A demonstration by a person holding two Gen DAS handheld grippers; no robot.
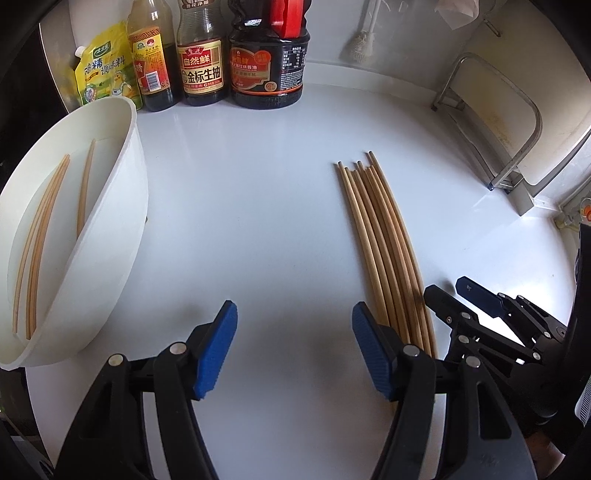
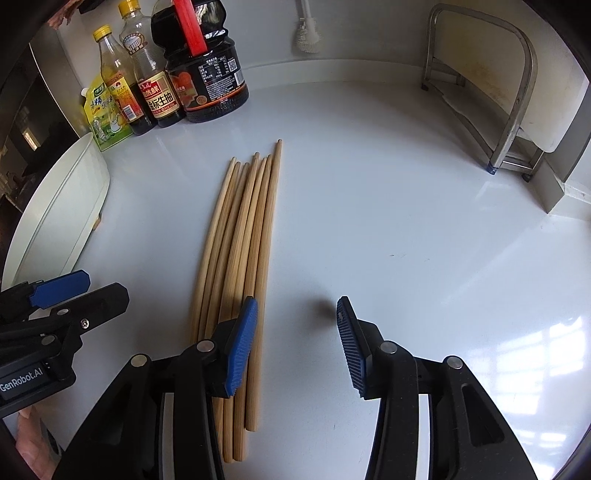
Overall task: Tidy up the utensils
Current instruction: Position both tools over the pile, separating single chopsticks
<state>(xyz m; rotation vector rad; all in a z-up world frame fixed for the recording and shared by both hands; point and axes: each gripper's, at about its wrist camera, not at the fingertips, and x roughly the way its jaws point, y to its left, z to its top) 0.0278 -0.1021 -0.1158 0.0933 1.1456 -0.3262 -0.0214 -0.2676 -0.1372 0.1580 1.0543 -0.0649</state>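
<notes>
Several wooden chopsticks lie in a bundle on the white counter; they also show in the right wrist view. A white tub lies tilted at the left with three chopsticks inside; its outer wall shows in the right wrist view. My left gripper is open and empty, its right finger beside the bundle's near ends. My right gripper is open and empty, its left finger over the bundle's near part. The right gripper also shows in the left wrist view, and the left gripper in the right wrist view.
Sauce bottles and a yellow seasoning pouch stand along the back wall. A metal rack holding a cutting board stands at the back right. A brush hangs on the wall.
</notes>
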